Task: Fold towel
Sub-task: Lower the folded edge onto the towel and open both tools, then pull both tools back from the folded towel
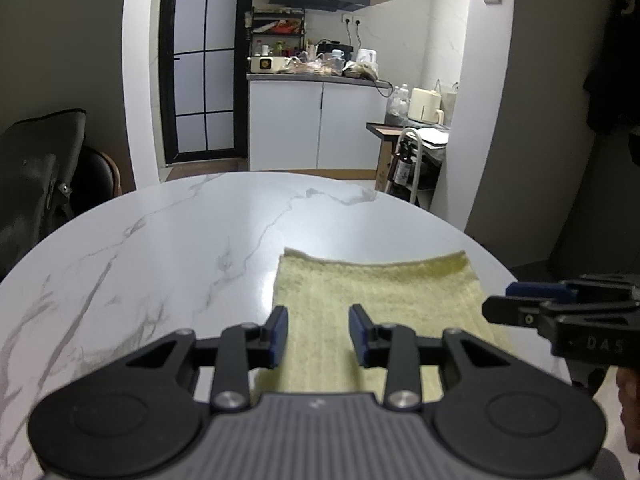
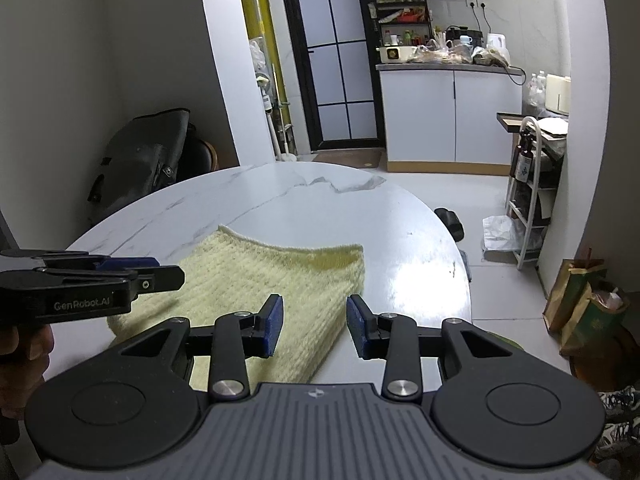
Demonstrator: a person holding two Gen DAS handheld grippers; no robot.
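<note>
Both the left hand-held gripper (image 1: 318, 334) and right hand-held gripper (image 2: 314, 326) hover open over the towel (image 2: 256, 284), which looks soft, light and limp on the tabletop (image 1: 168, 240); grasp near-edge corners.

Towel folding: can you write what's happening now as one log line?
towel: flat on table | left gripper: open, above towel | right gripper: open, above towel

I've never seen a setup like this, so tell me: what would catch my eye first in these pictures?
Probably the yellow towel, lying flat on the near right part of a round white marble table. Next, the two black grippers with blue pads: the left gripper and the right gripper both hang open just above the towel's near end. Behind them, a cluttered kitchen counter stands against the far wall.
</note>
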